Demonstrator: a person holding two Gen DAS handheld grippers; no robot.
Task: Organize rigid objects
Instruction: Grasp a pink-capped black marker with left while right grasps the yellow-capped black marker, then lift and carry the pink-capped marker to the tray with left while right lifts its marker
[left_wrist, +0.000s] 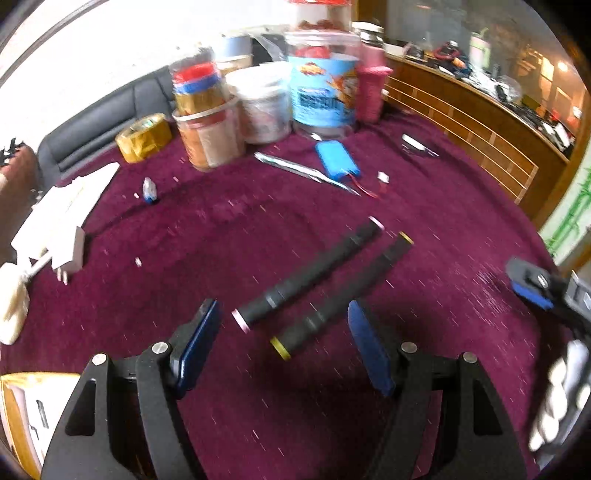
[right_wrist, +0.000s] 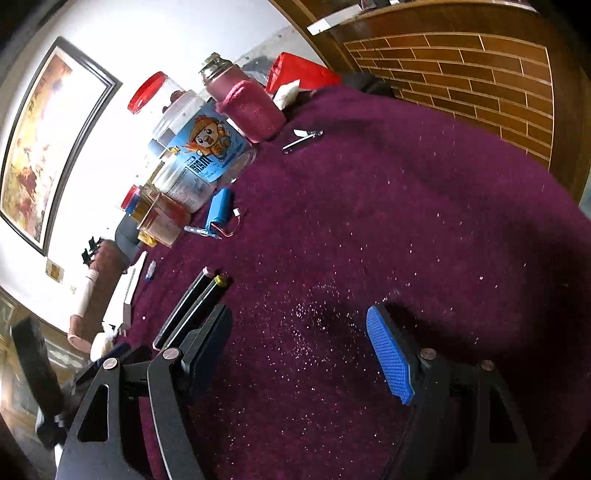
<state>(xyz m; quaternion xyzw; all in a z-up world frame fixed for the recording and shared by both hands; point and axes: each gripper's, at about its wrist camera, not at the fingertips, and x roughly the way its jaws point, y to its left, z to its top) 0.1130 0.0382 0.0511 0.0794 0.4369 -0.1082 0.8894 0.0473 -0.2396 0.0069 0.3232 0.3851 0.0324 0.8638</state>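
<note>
Left wrist view: the left gripper (left_wrist: 284, 343) hangs spread over a purple tablecloth (left_wrist: 221, 236), nothing between its blue pads (left_wrist: 197, 343). Two black tubes lie side by side and slanted just ahead, one with pink end rings (left_wrist: 308, 275), one with yellow end rings (left_wrist: 341, 297). Farther back are a blue battery pack (left_wrist: 337, 157), a clear jar with a blue label (left_wrist: 325, 96) and a roll of yellow tape (left_wrist: 144, 137). Right wrist view: the right gripper (right_wrist: 299, 343) is also spread and empty above bare cloth; both tubes (right_wrist: 192, 306) lie beside its left finger (right_wrist: 207, 350), and nail clippers (right_wrist: 303, 141) sit near a pink bottle (right_wrist: 247, 105).
</note>
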